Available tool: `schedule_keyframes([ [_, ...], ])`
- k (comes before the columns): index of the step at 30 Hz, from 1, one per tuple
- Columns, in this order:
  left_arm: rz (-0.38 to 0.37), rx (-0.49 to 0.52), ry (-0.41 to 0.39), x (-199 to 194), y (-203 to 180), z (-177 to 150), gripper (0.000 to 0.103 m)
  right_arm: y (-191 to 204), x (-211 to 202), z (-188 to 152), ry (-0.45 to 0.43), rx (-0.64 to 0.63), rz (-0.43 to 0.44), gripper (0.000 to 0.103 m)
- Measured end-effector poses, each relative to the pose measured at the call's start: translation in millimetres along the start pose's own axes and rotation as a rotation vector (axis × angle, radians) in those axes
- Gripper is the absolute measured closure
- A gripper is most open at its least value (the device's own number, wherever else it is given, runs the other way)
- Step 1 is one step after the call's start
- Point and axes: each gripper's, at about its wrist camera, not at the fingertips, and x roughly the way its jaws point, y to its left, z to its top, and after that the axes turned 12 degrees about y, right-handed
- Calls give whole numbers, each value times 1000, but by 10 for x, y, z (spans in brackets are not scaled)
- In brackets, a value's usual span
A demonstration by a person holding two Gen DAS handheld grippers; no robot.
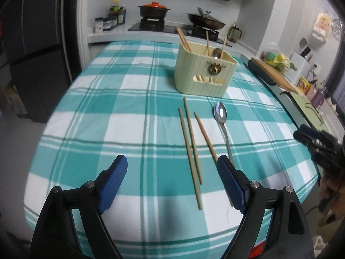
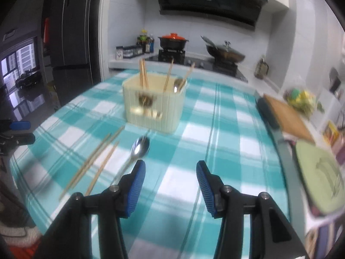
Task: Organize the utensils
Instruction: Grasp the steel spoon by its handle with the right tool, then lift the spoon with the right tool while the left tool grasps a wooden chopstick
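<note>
A cream utensil holder (image 1: pixel 204 73) (image 2: pixel 154 105) stands on the teal checked tablecloth (image 1: pixel 107 108), with several chopsticks and a spoon upright inside it. In front of it three wooden chopsticks (image 1: pixel 190 142) (image 2: pixel 94 161) lie side by side, and a metal spoon (image 1: pixel 221 113) (image 2: pixel 140 149) lies to their right. My left gripper (image 1: pixel 171 161) hovers open over the near ends of the chopsticks, gripping nothing. My right gripper (image 2: pixel 170 165) is open and empty, just right of the spoon's handle. It also shows at the right edge of the left wrist view (image 1: pixel 299 131).
A stove behind the table carries a black pot with a red lid (image 1: pixel 154 9) and a lidded wok (image 1: pixel 206 20). A counter on the right holds a wooden cutting board (image 1: pixel 273 71) and a green mat (image 2: pixel 319 172). A dark fridge (image 1: pixel 32 54) stands on the left.
</note>
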Motion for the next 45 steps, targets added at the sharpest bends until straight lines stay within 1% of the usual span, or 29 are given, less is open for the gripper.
schedule_keyframes([
  [3, -8, -24, 33, 137, -38, -217, 17, 107, 56, -412, 19, 58, 3, 53],
  [4, -1, -16, 45, 173, -64, -262, 17, 138, 89, -507, 28, 75, 8, 53],
  [6, 26, 14, 44, 198, -110, -333, 17, 210, 136, -678, 54, 94, 23, 53],
  [8, 45, 24, 39, 219, -120, -349, 17, 260, 170, -750, 72, 105, 38, 53],
  [10, 33, 11, 41, 258, -81, -308, 17, 298, 175, -763, 71, 103, 41, 53],
  [12, 17, -5, 49, 331, -18, -239, 17, 344, 183, -750, 69, 103, 50, 53],
  [15, 24, -15, 67, 470, 36, -121, 17, 364, 260, -690, 85, 126, 83, 53],
  [17, 27, -12, 73, 547, 42, -45, 17, 385, 329, -660, 104, 134, 106, 61],
  [18, 28, -10, 75, 581, 43, -7, 17, 413, 368, -648, 116, 131, 114, 67],
  [20, 33, -6, 82, 661, 28, 70, 17, 464, 428, -645, 133, 125, 122, 70],
  [22, 38, -2, 88, 736, 12, 133, 17, 498, 476, -636, 147, 118, 127, 78],
  [25, 52, -10, 91, 800, 3, 159, 17, 521, 580, -544, 168, 111, 148, 79],
  [28, 51, -33, 91, 801, 12, 112, 17, 560, 752, -355, 195, 106, 167, 80],
  [31, 47, -51, 95, 787, 37, 59, 17, 596, 992, -150, 218, 134, 196, 80],
  [34, 74, -56, 90, 757, 68, 27, 17, 628, 1226, 59, 223, 162, 198, 80],
  [38, 84, -68, 90, 746, 125, 33, 17, 699, 1463, 213, 249, 173, 220, 80],
  [39, 86, -68, 93, 754, 134, 43, 17, 727, 1503, 220, 254, 165, 216, 80],
  [41, 94, -68, 96, 777, 142, 67, 17, 758, 1539, 192, 255, 155, 188, 84],
  [42, 98, -68, 98, 791, 143, 79, 17, 759, 1528, 177, 246, 154, 171, 91],
  [43, 98, -68, 99, 807, 143, 91, 17, 741, 1520, 167, 247, 158, 152, 95],
  [45, 96, -64, 102, 840, 132, 118, 17, 661, 1502, 129, 250, 200, 132, 97],
])
